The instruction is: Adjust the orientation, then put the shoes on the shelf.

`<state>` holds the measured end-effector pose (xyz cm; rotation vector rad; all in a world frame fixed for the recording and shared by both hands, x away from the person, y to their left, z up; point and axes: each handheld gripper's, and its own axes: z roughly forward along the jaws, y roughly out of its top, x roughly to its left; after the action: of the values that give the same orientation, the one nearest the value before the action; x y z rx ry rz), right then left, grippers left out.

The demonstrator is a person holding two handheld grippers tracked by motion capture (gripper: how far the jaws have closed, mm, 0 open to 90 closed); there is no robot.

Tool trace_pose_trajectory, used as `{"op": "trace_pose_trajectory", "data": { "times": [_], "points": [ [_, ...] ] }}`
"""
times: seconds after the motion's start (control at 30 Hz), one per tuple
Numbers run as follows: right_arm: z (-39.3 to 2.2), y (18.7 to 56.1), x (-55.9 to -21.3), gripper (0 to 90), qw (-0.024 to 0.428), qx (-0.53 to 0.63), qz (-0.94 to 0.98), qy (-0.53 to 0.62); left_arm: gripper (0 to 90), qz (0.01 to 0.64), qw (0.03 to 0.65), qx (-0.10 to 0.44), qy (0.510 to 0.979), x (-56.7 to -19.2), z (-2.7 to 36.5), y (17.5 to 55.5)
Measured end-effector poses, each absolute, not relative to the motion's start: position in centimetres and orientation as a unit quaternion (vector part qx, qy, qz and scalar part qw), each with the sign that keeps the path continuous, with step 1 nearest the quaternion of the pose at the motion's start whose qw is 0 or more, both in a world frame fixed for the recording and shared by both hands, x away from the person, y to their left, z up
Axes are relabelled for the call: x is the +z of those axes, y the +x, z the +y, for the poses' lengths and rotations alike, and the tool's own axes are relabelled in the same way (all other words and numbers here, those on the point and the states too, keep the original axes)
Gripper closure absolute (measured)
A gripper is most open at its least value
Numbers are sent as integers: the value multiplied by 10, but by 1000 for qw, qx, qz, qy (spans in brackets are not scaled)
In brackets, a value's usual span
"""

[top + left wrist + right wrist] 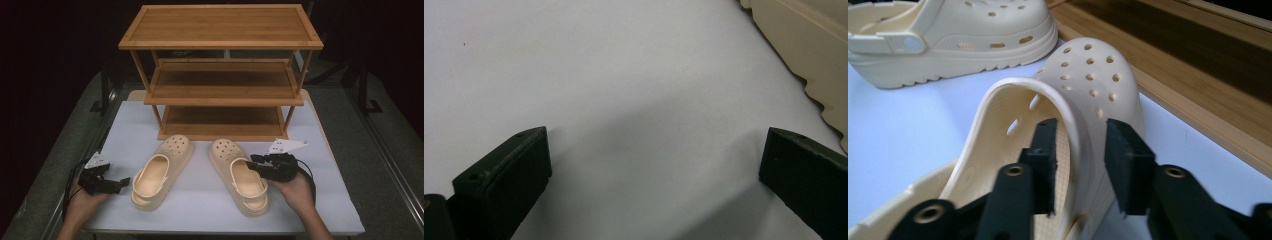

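My right tool [1078, 160] straddles the right clog's [1088, 75] side wall, jaws spread, not pinching. My left tool [107, 184] sits spread on the tabletop [200, 195] beside the left clog [160, 172].

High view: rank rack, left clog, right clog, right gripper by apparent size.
1. Wooden rack, largest by far.
2. Left clog and right clog: look alike, a matching pair, no ranking.
3. Right gripper, smallest, with its jaws astride the right clog's side wall.
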<state>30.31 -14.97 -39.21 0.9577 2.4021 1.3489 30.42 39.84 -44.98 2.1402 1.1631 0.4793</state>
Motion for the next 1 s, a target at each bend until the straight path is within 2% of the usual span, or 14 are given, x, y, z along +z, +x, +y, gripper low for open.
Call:
{"op": "trace_pose_trajectory", "data": {
  "times": [0.17, 0.27, 0.4, 0.43, 0.53, 0.6, 0.63, 0.8, 0.9, 0.97, 1.0],
  "points": [
    [-151, 300, -390, 521, 110, 469, 814, 325, 0, 449, 330, 170, 812, -447, 399, 304],
    [-151, 300, -390, 503, 112, 474, 811, 324, 0, 448, 334, 166, 812, -442, 400, 304],
    [-152, 300, -389, 456, 109, 476, 809, 326, 0, 439, 360, 164, 807, -423, 396, 300],
    [-151, 300, -388, 409, 111, 475, 809, 328, 1, 434, 379, 159, 802, -412, 392, 298],
    [-151, 299, -388, 400, 108, 471, 810, 331, 10, 422, 390, 158, 803, -401, 387, 296],
    [-150, 299, -388, 392, 108, 468, 811, 333, 123, 405, 408, 153, 803, -388, 382, 293],
    [-150, 301, -388, 392, 105, 466, 812, 336, 138, 388, 426, 150, 803, -376, 376, 292],
    [-148, 303, -390, 401, 102, 460, 815, 337, 154, 360, 437, 149, 811, -361, 358, 293],
    [-147, 304, -391, 409, 100, 457, 817, 337, 246, 332, 435, 141, 825, -359, 339, 299],
    [-147, 305, -391, 409, 101, 456, 818, 337, 261, 325, 432, 139, 830, -360, 333, 302],
    [-148, 306, -392, 419, 99, 456, 818, 337, 320, 321, 431, 137, 832, -361, 329, 304]
  ]
}}
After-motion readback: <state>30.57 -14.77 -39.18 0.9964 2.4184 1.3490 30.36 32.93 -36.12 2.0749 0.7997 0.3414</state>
